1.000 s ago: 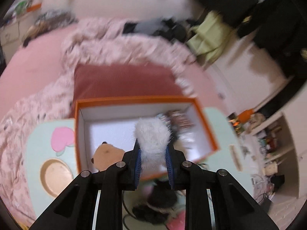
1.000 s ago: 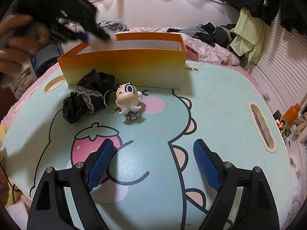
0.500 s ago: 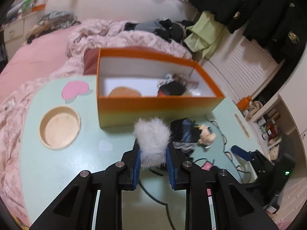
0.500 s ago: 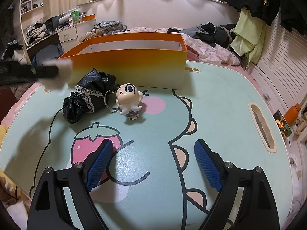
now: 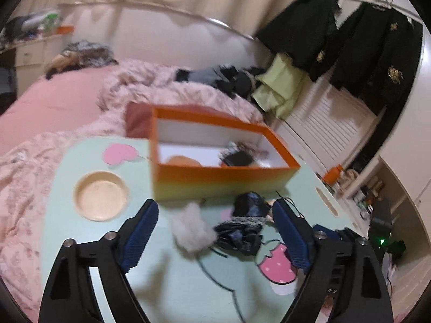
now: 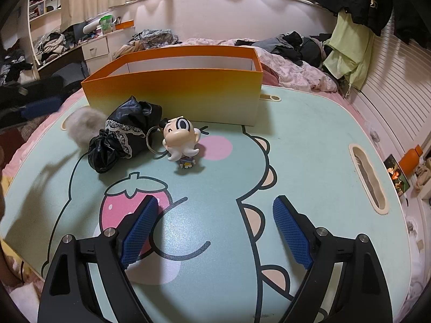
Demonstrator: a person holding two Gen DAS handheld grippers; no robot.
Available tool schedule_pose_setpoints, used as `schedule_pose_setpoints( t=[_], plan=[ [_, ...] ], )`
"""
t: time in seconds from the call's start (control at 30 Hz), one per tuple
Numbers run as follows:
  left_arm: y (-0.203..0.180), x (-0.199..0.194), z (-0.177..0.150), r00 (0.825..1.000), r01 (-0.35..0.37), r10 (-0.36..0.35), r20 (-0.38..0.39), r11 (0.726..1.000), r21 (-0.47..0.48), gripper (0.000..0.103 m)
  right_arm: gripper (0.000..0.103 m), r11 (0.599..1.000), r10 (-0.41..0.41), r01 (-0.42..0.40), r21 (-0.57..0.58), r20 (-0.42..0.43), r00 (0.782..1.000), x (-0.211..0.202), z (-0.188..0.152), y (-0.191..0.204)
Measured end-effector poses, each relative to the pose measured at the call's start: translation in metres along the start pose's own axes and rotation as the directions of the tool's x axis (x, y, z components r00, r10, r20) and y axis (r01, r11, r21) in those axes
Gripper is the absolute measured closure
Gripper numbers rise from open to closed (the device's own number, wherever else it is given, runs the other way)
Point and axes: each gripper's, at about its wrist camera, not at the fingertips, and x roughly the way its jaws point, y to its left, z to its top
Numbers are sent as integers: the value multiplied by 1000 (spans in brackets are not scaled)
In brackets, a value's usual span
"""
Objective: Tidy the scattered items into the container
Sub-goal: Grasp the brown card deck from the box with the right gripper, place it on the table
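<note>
The orange box [image 5: 223, 177] stands on the mint cartoon table [image 5: 80, 242], with a tan item and a dark item inside. My left gripper [image 5: 215, 234] is open; a white fluffy pompom [image 5: 192, 228] is loose between its fingers, beside a black lace-trimmed bundle [image 5: 242, 231]. In the right wrist view the pompom [image 6: 84, 126], the bundle [image 6: 121, 140] and a big-headed figurine keychain [image 6: 180, 141] are in front of the box [image 6: 175, 94]. My right gripper [image 6: 214, 231] is open and empty, above the table near its front.
A round cup recess [image 5: 101, 199] is at the table's left. A slot handle [image 6: 369, 177] is at its right edge. A pink bed [image 5: 67, 99] with clothes lies behind the box. Shelves and an orange bottle [image 6: 410, 158] are on the right.
My left gripper pulled back from over the box with the pompom, then opened and let it go onto the table by the black bundle. The right gripper has stayed still.
</note>
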Motion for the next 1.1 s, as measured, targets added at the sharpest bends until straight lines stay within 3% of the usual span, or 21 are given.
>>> schedule_pose_setpoints(
  t=[0.27,0.4,0.5,0.63,0.7,0.77,0.87,0.97,1.1],
  plan=[
    [25,-13,-3,993,-116,115,40,993,13,12,16,999,-45,46,14,-21,999,0,4,-1],
    [32,-12,-3,992,-116,116,38,993,-7,12,16,998,-59,59,14,45,997,-18,14,-2],
    [35,-12,-4,991,-126,127,45,992,-11,12,16,1000,-29,30,-9,91,995,-35,35,-3],
    [36,-13,-5,991,-121,121,61,993,-11,12,18,996,-69,78,-47,161,985,-53,89,-5],
    [35,-14,-5,990,-121,121,66,993,-9,12,43,993,-88,97,-68,130,988,-49,123,-4],
    [35,-16,-6,990,-117,118,74,993,-9,12,56,997,-19,22,-74,41,999,-31,151,-3],
    [37,-18,-6,991,-110,111,80,994,-14,12,71,997,52,-57,-43,-110,993,15,177,-1],
    [39,-17,-7,991,-107,108,80,994,-20,12,72,999,29,-37,-36,-200,979,56,184,4],
    [41,-16,-8,992,-98,100,76,995,-28,12,72,998,-56,45,-52,-241,969,80,189,6]
  ],
)
